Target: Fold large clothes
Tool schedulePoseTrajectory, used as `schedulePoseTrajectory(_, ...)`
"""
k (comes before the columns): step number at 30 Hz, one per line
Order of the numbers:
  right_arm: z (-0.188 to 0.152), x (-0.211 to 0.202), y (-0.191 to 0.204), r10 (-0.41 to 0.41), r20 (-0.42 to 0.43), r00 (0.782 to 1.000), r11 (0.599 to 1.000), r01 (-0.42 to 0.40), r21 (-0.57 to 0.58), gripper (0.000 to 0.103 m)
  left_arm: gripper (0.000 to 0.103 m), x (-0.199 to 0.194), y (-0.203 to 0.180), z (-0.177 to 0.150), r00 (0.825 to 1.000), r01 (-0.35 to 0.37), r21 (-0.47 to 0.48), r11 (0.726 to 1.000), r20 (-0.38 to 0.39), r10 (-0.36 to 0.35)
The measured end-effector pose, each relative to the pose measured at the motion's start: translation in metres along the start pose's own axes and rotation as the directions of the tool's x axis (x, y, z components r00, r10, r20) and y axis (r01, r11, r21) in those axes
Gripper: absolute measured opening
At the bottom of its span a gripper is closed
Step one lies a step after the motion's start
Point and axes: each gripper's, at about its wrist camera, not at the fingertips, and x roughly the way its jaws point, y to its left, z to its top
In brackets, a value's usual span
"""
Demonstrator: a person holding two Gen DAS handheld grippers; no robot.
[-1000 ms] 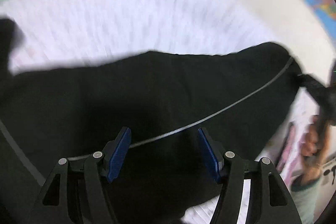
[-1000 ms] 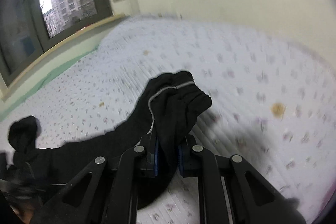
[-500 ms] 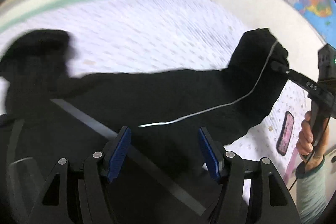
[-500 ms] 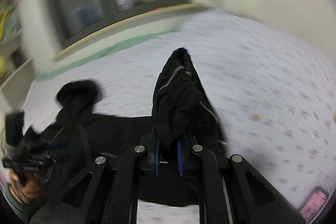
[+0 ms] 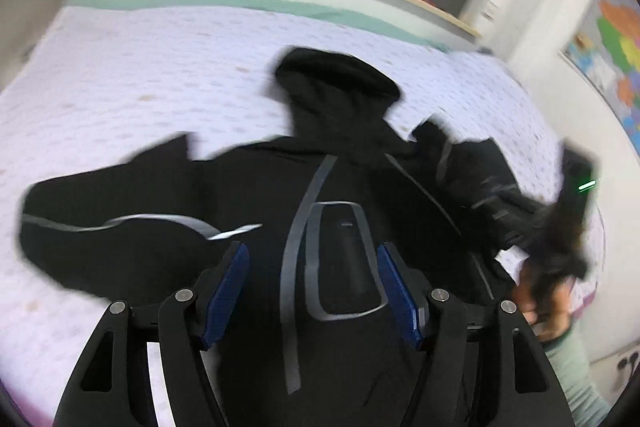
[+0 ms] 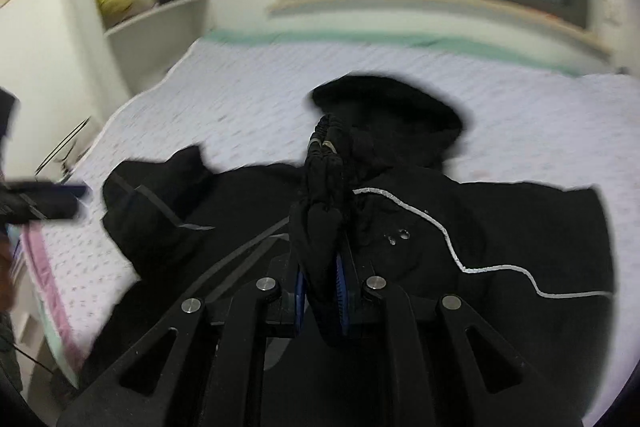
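Observation:
A black hooded jacket with grey reflective stripes lies spread on the bed, its hood toward the window. My left gripper hovers open above the jacket's body, and its blue pads press on nothing. My right gripper is shut on a bunched black sleeve, which stands up between its pads over the jacket. The hood lies beyond it. In the left wrist view the right gripper shows blurred at the right with the sleeve, held by a hand.
The bed has a white dotted sheet with a green band below the window sill. A shelf with a yellow ball stands left of the bed. A map hangs on the right wall. The bed's pink edge is at the left.
Both grippers have swung fast across the bed. The right one carried the sleeve in over the jacket's body. The left one rose and pulled back, so the hood and window now show.

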Motion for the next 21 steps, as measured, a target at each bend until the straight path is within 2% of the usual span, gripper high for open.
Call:
schedulePoseTrajectory(1, -0.003, 0.017, 0.013, 0.02, -0.022, 1.0, 1.0, -0.02, -0.004, 0.016, 0.069, -0.019, 0.01, -0.005, 0.999, -0.032, -0.008, 0.999, 0.015, 0.032)
schedulePoseTrajectory(3, -0.006, 0.051, 0.036, 0.048, -0.068, 0.997, 0.999, -0.048, -0.008, 0.016, 0.085, -0.041, 0.024, -0.008, 0.995, -0.083, -0.009, 0.997, 0.057, 0.083)
schedulePoseTrajectory(5, -0.014, 0.088, 0.053, 0.069, -0.123, 0.99, 0.998, -0.07, -0.002, 0.016, 0.085, -0.044, 0.045, -0.024, 0.988, -0.106, -0.002, 0.994, 0.113, 0.106)
schedulePoseTrajectory(7, -0.026, 0.125, 0.066, 0.079, -0.183, 0.98, 0.997, -0.079, 0.011, 0.016, 0.085, -0.024, 0.063, -0.038, 0.987, -0.105, -0.035, 0.994, 0.12, 0.109)
schedulePoseTrajectory(10, -0.046, 0.166, 0.077, 0.06, -0.283, 0.957, 0.998, -0.062, 0.0, 0.031, 0.085, 0.027, 0.08, -0.051, 0.991, -0.066, -0.074, 0.995, 0.109, 0.074)
schedulePoseTrajectory(11, -0.048, 0.171, 0.081, 0.056, -0.296, 0.954, 0.998, -0.063, -0.016, 0.032, 0.084, 0.043, 0.084, -0.051, 0.995, -0.036, -0.08, 0.996, 0.094, 0.044)
schedulePoseTrajectory(13, -0.048, 0.161, 0.083, 0.058, -0.279, 0.958, 0.996, -0.075, -0.05, 0.035, 0.084, 0.077, 0.078, -0.049, 0.998, 0.053, -0.072, 0.996, 0.048, -0.05)
schedulePoseTrajectory(15, -0.045, 0.134, 0.073, 0.097, -0.251, 0.963, 0.993, -0.11, -0.037, 0.044, 0.084, 0.107, 0.07, -0.039, 0.99, 0.139, -0.059, 0.989, -0.007, -0.14)
schedulePoseTrajectory(16, -0.044, 0.118, 0.065, 0.113, -0.226, 0.968, 0.992, -0.122, -0.028, 0.052, 0.084, 0.115, 0.068, -0.037, 0.987, 0.158, -0.07, 0.985, -0.025, -0.16)
schedulePoseTrajectory(17, -0.044, 0.094, 0.052, 0.108, -0.177, 0.978, 0.993, -0.115, -0.03, 0.052, 0.084, 0.127, 0.065, -0.033, 0.983, 0.173, -0.09, 0.981, -0.041, -0.177)
schedulePoseTrajectory(19, -0.046, 0.065, 0.025, 0.043, -0.129, 0.991, 0.999, -0.046, -0.026, 0.052, 0.084, 0.149, 0.061, -0.027, 0.977, 0.193, -0.132, 0.972, -0.067, -0.203)
schedulePoseTrajectory(21, -0.05, 0.049, -0.01, -0.045, -0.117, 0.992, 0.999, 0.046, 0.011, 0.053, 0.084, 0.177, 0.054, -0.021, 0.97, 0.207, -0.168, 0.964, -0.094, -0.225)
